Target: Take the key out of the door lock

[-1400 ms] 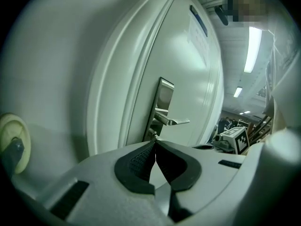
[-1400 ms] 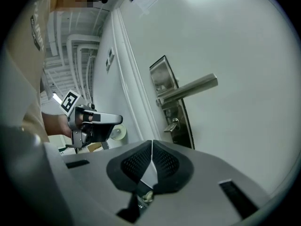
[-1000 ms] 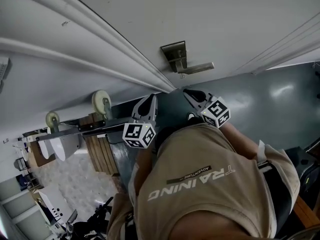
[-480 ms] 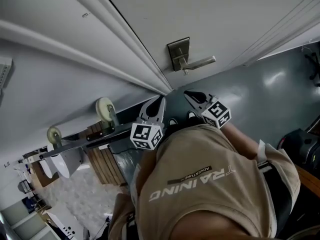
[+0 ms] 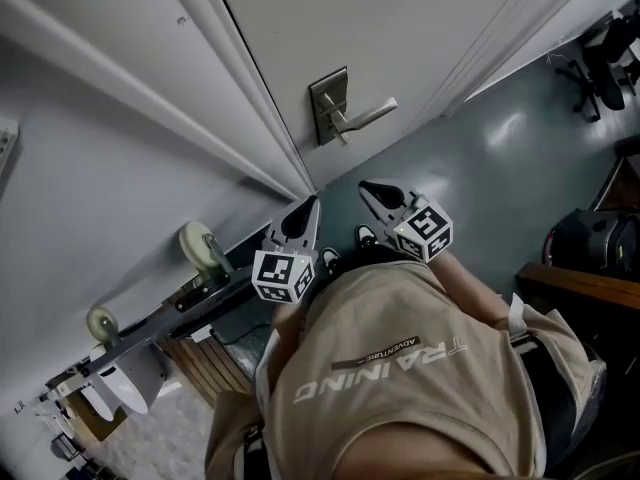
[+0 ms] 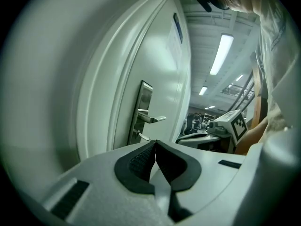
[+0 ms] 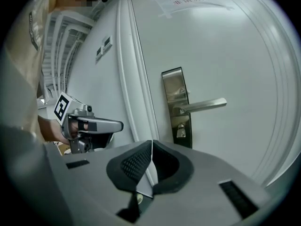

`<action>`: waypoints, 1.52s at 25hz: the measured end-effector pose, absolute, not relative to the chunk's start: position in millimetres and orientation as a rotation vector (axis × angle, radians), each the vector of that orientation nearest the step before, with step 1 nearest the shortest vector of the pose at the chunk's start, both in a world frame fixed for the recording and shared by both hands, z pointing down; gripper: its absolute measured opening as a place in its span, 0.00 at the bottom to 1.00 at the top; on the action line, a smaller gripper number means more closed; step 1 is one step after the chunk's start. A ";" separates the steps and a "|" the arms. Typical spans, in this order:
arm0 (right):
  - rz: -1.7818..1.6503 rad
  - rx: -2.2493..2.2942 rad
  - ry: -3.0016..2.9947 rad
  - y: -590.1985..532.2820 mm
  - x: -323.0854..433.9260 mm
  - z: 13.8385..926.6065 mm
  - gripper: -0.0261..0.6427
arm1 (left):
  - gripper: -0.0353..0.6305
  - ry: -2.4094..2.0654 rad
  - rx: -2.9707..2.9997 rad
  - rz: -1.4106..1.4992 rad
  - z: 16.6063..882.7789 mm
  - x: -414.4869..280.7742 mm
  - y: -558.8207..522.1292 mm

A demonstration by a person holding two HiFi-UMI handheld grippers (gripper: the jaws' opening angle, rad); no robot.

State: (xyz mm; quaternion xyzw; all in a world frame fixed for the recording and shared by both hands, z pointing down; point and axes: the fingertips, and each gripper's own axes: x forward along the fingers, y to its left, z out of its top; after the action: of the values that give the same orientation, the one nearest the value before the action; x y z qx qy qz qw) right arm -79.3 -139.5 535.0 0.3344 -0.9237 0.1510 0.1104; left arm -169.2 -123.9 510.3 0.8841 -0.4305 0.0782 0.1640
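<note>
1. Fingers of the left gripper (image 5: 309,204) and the right gripper (image 5: 366,187) are closed and empty in the head view. They sit side by side, short of the door (image 5: 420,28), with the lock plate (image 5: 326,98) and its handle (image 5: 366,117) beyond their tips.
2. Left gripper view: the black pads (image 6: 138,162) meet at the tip with nothing between them. The key (image 6: 141,136) sticks out of the lock plate under the handle, ahead and slightly left of the tips, well apart.
3. Right gripper view: the pads press together, empty. The key (image 7: 180,133) sits in the lock below the handle, ahead and right of the tips, untouched.
</note>
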 end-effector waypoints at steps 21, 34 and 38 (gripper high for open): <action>0.219 0.748 -2.796 -171.8 -65.7 519.8 0.06 | 0.07 -1.518 2.466 0.324 489.4 -160.6 -162.3; 0.211 0.589 -2.747 -186.7 -58.4 543.3 0.06 | 0.07 -1.564 2.406 0.309 496.9 -139.0 -170.4; 0.239 0.648 -2.737 -189.0 -64.4 534.1 0.07 | 0.07 -1.590 2.445 0.292 478.6 -152.7 -175.8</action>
State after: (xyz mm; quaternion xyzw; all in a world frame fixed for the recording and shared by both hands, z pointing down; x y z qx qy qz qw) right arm -64.4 -189.0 534.1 0.2266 -0.9573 0.0836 0.1588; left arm -152.7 -175.8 478.6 0.8294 -0.5396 0.0991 0.1051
